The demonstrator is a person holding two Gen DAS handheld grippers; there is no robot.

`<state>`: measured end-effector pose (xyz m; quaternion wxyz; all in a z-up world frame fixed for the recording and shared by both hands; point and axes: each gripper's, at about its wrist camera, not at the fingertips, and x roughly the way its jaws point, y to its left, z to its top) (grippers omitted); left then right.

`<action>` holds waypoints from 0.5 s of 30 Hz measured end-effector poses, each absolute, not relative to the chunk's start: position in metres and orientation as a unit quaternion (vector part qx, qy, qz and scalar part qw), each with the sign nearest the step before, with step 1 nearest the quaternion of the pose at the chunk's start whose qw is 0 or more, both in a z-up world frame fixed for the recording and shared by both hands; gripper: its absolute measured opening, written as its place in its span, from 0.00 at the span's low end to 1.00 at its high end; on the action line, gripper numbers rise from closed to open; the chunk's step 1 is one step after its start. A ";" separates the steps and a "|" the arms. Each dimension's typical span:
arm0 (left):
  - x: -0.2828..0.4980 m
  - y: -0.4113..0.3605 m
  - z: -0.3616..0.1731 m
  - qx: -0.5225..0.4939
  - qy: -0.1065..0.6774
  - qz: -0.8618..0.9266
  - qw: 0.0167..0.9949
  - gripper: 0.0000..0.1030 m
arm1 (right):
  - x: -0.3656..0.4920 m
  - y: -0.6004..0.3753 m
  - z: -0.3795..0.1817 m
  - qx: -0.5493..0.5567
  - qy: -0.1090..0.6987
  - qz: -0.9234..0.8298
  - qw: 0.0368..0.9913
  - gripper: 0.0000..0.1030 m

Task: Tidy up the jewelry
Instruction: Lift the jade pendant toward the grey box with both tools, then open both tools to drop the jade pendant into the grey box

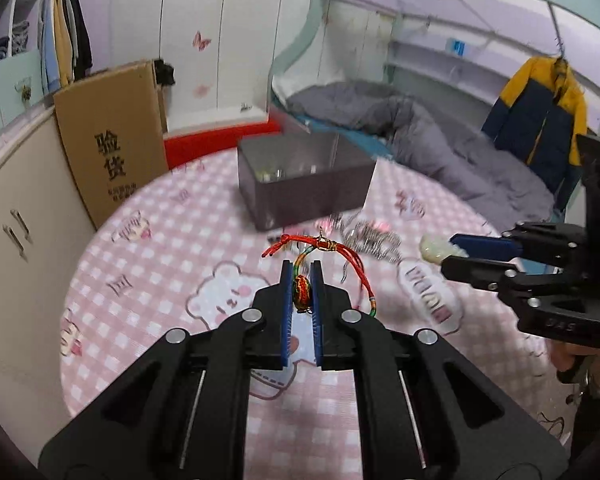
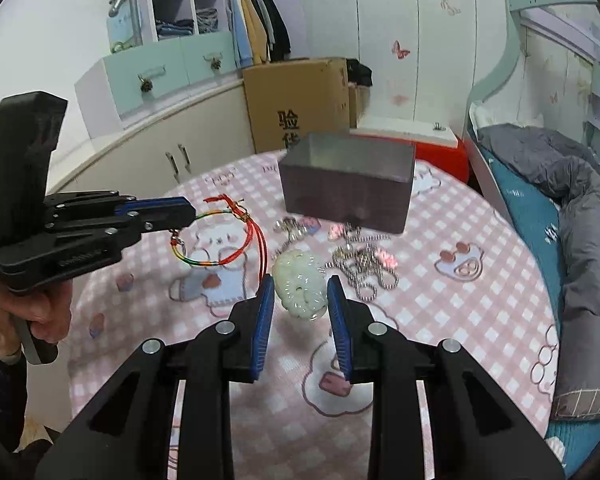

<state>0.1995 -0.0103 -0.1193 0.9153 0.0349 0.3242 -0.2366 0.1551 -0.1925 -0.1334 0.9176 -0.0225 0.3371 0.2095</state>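
My left gripper (image 1: 301, 271) is shut on the bead of a red and multicoloured cord bracelet (image 1: 302, 295) and holds it above the table; the gripper also shows in the right wrist view (image 2: 188, 212) with the bracelet (image 2: 220, 240) hanging from it. My right gripper (image 2: 299, 286) has its jaws on either side of a pale green jade pendant (image 2: 300, 286), touching it; it also shows in the left wrist view (image 1: 446, 254) with the pendant (image 1: 434, 249) at its tips. A grey open box (image 2: 346, 184) stands behind, also seen in the left wrist view (image 1: 304, 180).
A pile of silver chains (image 2: 366, 268) and small pink pieces lies in front of the box on the pink checked tablecloth (image 2: 440, 312). A cardboard box (image 2: 296, 100) and cabinets stand behind the table. A bed (image 2: 560, 200) is at the right.
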 end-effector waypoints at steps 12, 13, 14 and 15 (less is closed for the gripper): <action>0.242 -0.011 -0.041 0.001 0.265 -0.245 0.932 0.08 | 0.199 -0.199 -0.049 -0.032 0.268 0.211 0.940 0.24; 0.250 -0.014 -0.038 0.003 0.265 -0.243 0.933 0.08 | 0.209 -0.200 -0.043 -0.032 0.267 0.209 0.940 0.24; 0.261 -0.018 -0.034 0.004 0.268 -0.243 0.932 0.08 | 0.221 -0.200 -0.038 -0.031 0.268 0.208 0.940 0.24; 0.269 -0.021 -0.033 0.005 0.270 -0.242 0.932 0.08 | 0.229 -0.201 -0.036 -0.030 0.268 0.208 0.940 0.24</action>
